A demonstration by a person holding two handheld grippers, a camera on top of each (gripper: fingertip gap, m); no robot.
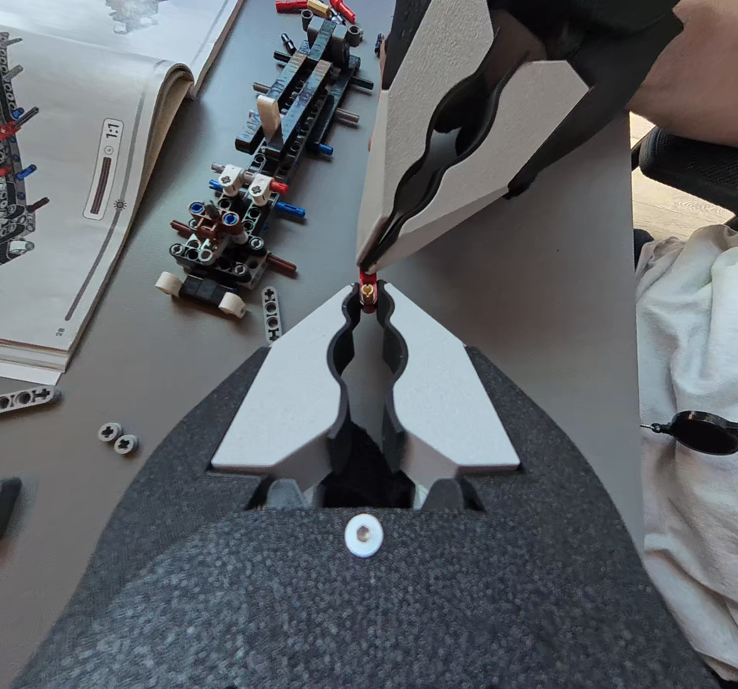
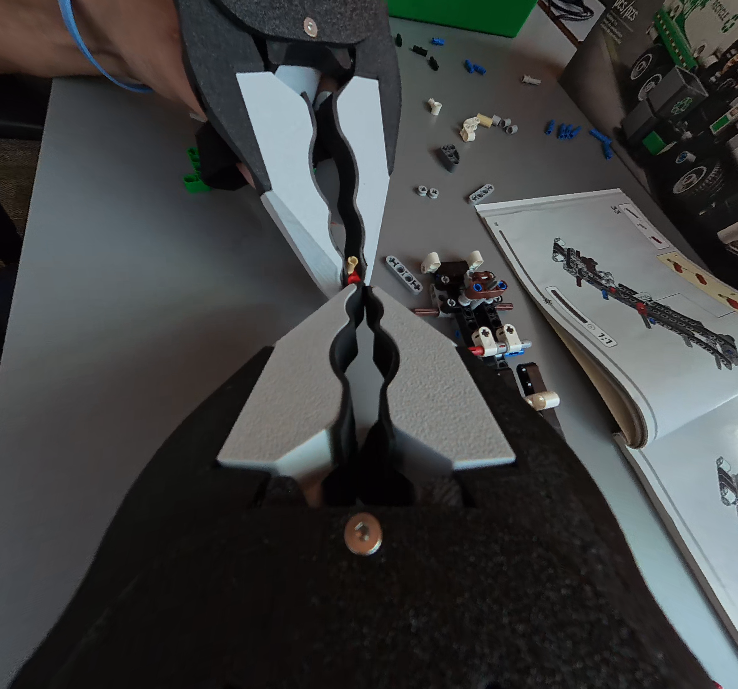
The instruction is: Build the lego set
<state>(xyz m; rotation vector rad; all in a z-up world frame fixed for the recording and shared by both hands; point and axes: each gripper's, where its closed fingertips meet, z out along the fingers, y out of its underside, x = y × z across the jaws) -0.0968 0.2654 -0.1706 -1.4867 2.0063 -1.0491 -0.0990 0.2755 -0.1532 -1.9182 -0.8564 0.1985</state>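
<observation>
Two tongs on one red connector (image 1: 366,297) | left tongs (image 1: 368,290) pinch it, tan pin (image 1: 366,291) inside | right tongs (image 2: 364,290) clamped on its tip | I'd keep them coaxial, mid-table.

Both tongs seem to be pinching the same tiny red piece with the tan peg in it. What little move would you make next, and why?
Probably ease the right tongs off. They are shut on just the top end of the red piece, while the left tongs already clamp it on both sides with the tan peg seated inside. It hangs above the table, so one grip looks enough to carry it.
</observation>
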